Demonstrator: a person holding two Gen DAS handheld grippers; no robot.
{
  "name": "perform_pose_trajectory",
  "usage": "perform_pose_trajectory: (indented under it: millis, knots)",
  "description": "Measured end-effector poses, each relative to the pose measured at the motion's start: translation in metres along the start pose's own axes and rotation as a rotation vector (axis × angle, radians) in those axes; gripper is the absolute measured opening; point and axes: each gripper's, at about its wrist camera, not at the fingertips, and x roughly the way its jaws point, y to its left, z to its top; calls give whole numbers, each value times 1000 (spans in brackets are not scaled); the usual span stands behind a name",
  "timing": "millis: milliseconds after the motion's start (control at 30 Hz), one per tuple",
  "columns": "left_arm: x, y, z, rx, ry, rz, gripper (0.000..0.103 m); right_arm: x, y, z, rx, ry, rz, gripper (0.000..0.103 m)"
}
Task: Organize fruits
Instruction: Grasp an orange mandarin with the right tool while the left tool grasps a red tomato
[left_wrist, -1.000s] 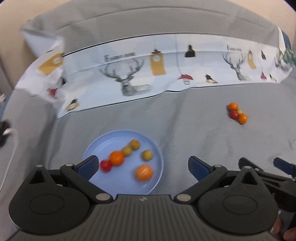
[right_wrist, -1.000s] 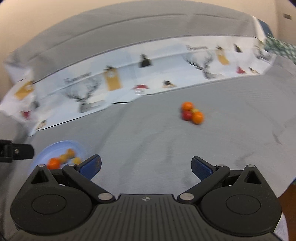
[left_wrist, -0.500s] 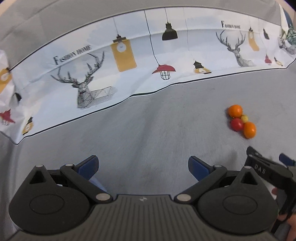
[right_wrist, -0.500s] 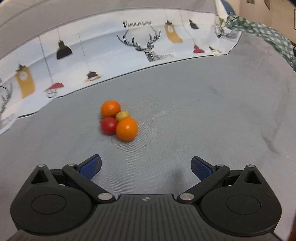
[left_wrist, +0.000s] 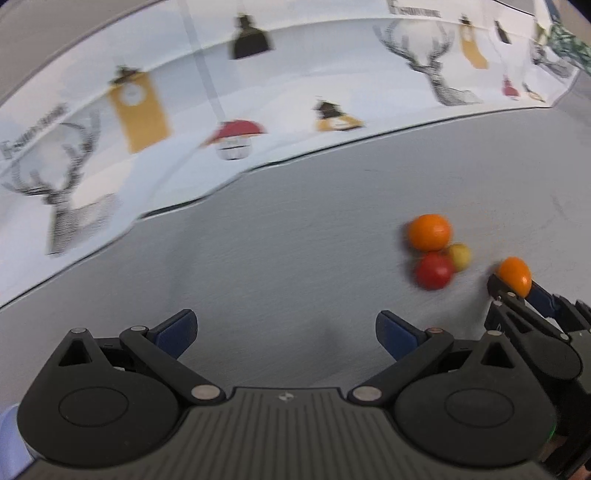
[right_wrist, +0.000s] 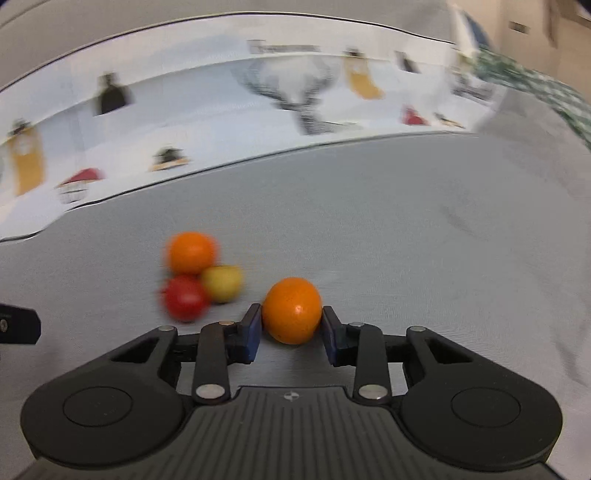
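Right gripper (right_wrist: 291, 325) closed narrow around 1 orange fruit (right_wrist: 292, 310), both blue pads (right_wrist: 252, 332) touching or almost touching its 2 sides; seen also from the left wrist view, where the same orange fruit (left_wrist: 514, 276) sits at the tip of the right gripper (left_wrist: 517, 291). Fruit round, so no long axis to align with. Resting on, or just above, the grey cloth (right_wrist: 406, 229); hard to tell which.

Just to the left of the held fruit, 3 more in a tight cluster, touching each other: a second orange fruit (right_wrist: 191, 252) at the back, a red fruit (right_wrist: 184, 298) in front, a small yellow fruit (right_wrist: 222, 283) between them and the held one. Small gap between the yellow fruit and the left pad.

Left gripper (left_wrist: 286, 332) wide open, holding nothing, over bare grey cloth. Cluster ahead and to its right, near but not between its fingers. Right gripper clearly the nearer one to all 4 fruits.

Probably the grasp step, lift not yet done. Only a pale blue edge (left_wrist: 11, 439) at the lower left corner of the left view, maybe a dish. Risk: nudging the yellow fruit during the lift.
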Motion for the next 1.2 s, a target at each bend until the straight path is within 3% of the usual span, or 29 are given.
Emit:
perform_pose_trajectory:
  millis: [133, 233, 367, 400, 433, 500, 600, 767, 867, 933, 1067, 1200]
  knots:
    - [14, -30, 6, 27, 5, -73, 103, 7, -34, 2, 116, 11, -123, 35]
    - [25, -54, 7, 69, 2, -89, 103, 8, -52, -1, 196, 11, -125, 35]
    - [42, -75, 15, 99, 28, -142, 99, 10, -51, -4, 189, 6, -132, 35]
    - [45, -77, 16, 101, 31, -149, 89, 9, -51, -5, 189, 5, -131, 35]
    - [47, -78, 18, 99, 32, -157, 69, 9, -52, -5, 190, 3, -130, 35]
    - [54, -77, 22, 97, 62, -202, 43, 10, -51, -3, 187, 1, -131, 36]
    - [51, -69, 21, 61, 54, -224, 35, 10, -51, -4, 183, -3, -138, 36]
    - [32, -56, 15, 57, 13, -203, 34, 8, -51, -4, 201, -11, -133, 36]
    - [23, -49, 12, 65, -35, -181, 26, 8, -51, -4, 204, -14, -130, 35]
    - [25, -46, 13, 65, -27, -162, 26, 7, -50, -5, 199, -15, -129, 36]
    - [29, -43, 14, 36, 19, -219, 27, 7, -49, -5, 196, -15, -129, 36]
    - [33, -56, 15, 55, 33, -252, 45, 8, -49, -4, 195, -16, -130, 36]
